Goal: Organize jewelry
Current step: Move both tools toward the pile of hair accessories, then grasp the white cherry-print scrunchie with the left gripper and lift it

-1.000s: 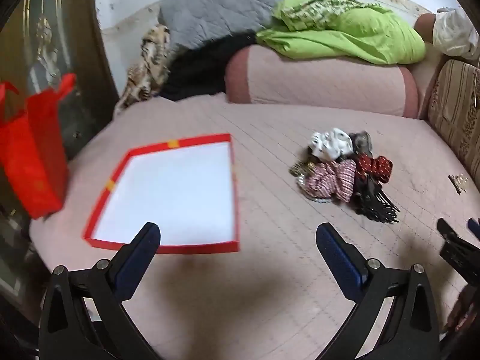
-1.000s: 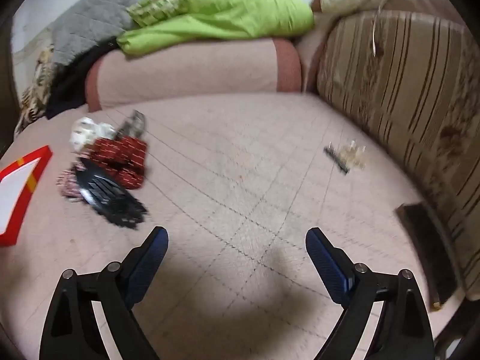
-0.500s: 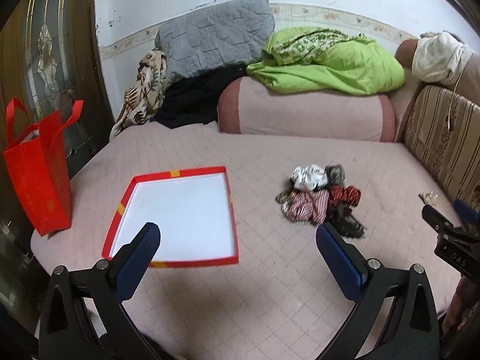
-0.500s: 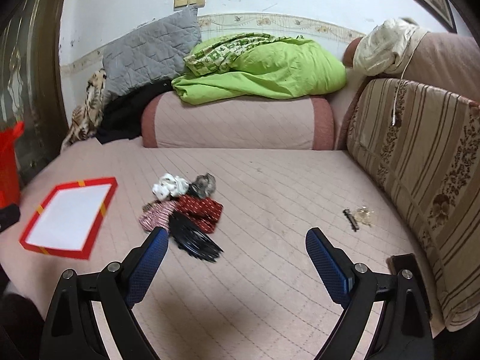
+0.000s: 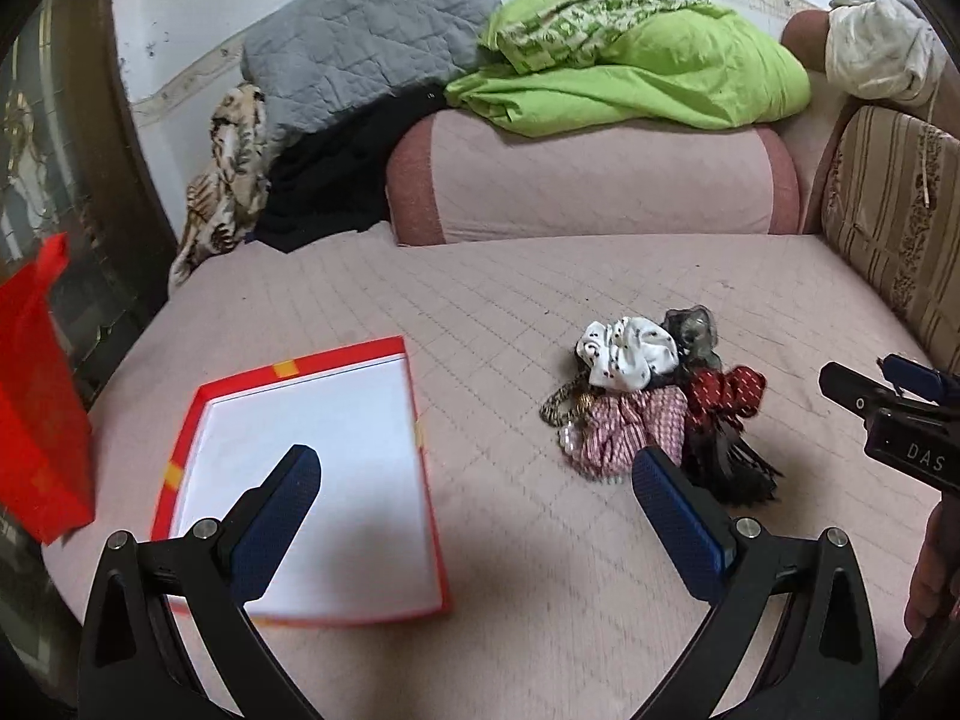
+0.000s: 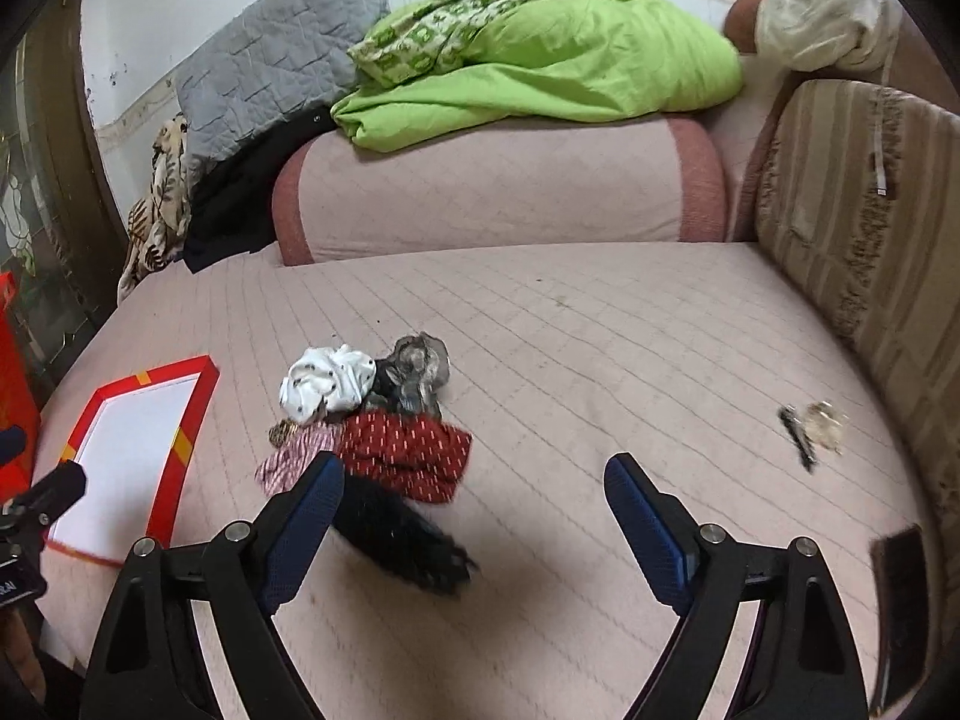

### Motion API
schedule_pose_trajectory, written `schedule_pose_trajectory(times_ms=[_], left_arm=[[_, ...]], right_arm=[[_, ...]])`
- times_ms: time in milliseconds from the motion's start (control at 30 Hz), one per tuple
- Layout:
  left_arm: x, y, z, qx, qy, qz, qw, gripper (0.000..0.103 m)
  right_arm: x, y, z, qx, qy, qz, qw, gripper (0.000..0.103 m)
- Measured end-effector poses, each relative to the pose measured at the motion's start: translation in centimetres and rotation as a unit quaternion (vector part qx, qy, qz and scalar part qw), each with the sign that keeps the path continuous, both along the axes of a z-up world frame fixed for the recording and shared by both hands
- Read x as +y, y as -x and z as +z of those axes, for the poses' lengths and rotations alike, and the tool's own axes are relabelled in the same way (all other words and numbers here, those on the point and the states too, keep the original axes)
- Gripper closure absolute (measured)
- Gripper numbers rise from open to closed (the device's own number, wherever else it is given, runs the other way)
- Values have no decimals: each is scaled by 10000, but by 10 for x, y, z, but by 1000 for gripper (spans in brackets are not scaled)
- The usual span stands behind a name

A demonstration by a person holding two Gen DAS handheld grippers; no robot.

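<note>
Pink quilted bedding point(image 5: 540, 600) covers the work surface, and on it lies a red-rimmed shallow box point(image 5: 414, 420) with a white floor, yellow tape marks on its rim, nothing visible inside it. To the right of the box, well apart from it, sits a heap of hair accessories: a white spotted scrunchie point(image 5: 627, 354) at the top, a grey-black gauzy scrunchie point(image 6: 417, 369) touching it on the right, a dark red dotted bow point(image 6: 408, 450) below those, a pink checked scrunchie point(image 5: 630, 429) beside the bow, a black comb-like clip point(image 6: 396, 528) at the near edge, and a leopard-patterned band point(image 5: 561, 408) with a gold piece on the left edge. A small gold-coloured ornament point(image 6: 825, 426) and a dark clip point(image 6: 798, 438) lie together far to the right, near the striped cushion point(image 6: 870, 228). The left gripper point(image 5: 477, 531) hangs above the bedding with its blue-padded fingers spread wide, grasping nothing, the left finger over the box floor and the right just before the pink checked scrunchie. The right gripper point(image 6: 474, 525) is likewise released and empty, its left finger overlapping the heap in view. A red bag point(image 5: 36, 408) stands at the left edge. A pink bolster point(image 5: 600, 180) bears a green blanket point(image 5: 630, 72); a grey pillow point(image 5: 360, 30) leans beside it.
</note>
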State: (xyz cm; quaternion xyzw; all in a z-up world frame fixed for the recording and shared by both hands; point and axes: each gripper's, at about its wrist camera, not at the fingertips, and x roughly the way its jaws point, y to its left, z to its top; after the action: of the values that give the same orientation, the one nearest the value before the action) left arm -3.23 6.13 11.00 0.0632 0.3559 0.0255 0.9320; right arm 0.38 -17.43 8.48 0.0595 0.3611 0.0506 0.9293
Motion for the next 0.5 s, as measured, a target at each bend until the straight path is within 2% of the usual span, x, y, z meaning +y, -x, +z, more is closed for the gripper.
schedule_pose_trajectory(times_ms=[200,367,500], left_arm=[[7,-69,-8,334,747,-54,9966,0],[7,-119,-26,673,1503,-176,9862,0],[-5,-148,-47,968,1776,-324,9788,0]], right_arm=[[-9,-38,-11,139,-435,320,9984,15],[-20,-58,-34,494,-1157,537,9906,22],[-18,-70,-52,816,-1672,727,9799,23]])
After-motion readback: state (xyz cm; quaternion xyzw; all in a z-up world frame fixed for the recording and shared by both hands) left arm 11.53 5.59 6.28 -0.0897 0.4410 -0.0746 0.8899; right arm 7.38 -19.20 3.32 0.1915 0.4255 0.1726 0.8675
